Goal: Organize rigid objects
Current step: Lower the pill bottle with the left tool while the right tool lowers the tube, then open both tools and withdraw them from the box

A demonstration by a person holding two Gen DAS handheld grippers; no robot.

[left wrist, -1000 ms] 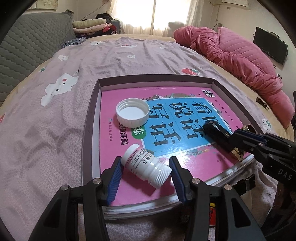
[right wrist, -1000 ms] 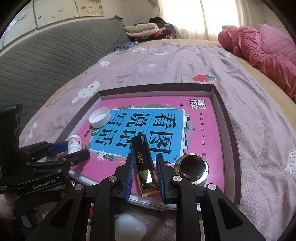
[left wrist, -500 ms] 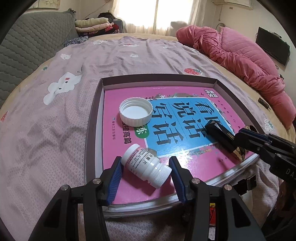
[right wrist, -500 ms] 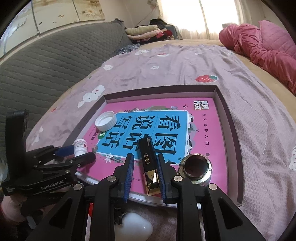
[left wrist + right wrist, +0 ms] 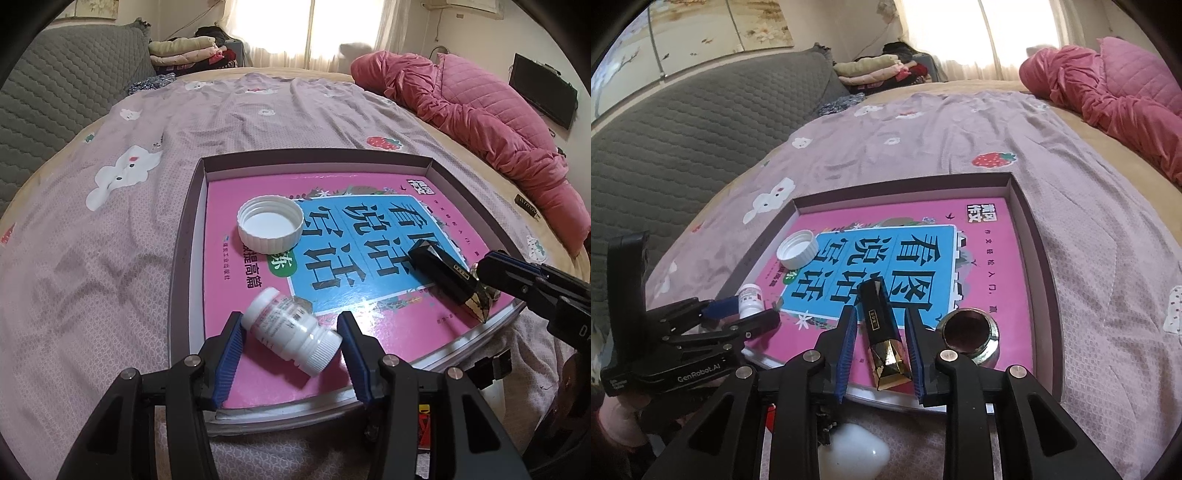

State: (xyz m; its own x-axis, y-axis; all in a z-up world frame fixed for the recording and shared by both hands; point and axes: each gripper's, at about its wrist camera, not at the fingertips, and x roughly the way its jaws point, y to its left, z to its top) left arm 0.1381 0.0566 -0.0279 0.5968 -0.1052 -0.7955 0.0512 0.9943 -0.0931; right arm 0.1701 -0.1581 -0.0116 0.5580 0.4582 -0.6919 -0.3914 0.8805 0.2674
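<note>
Left gripper [image 5: 738, 314], marked "GenRobot.AI", gapes around a pill bottle [image 5: 291, 334]; right gripper [image 5: 881, 345] opening beside black-gold case [image 5: 882, 332].

The pink book [image 5: 990, 280] lying in the box carries large black Chinese characters on its blue panel, seen upside down from the gripper side: 看图说话. "GenRobot.AI" is printed in white on the left gripper [image 5: 738, 314]. The white pill bottle [image 5: 291, 334] bears a label too blurred to read.

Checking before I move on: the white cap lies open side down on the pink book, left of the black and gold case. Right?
Not quite. The white cap lies open side up, as the left wrist view shows. It is on the pink book, left of the black and gold case.
</note>
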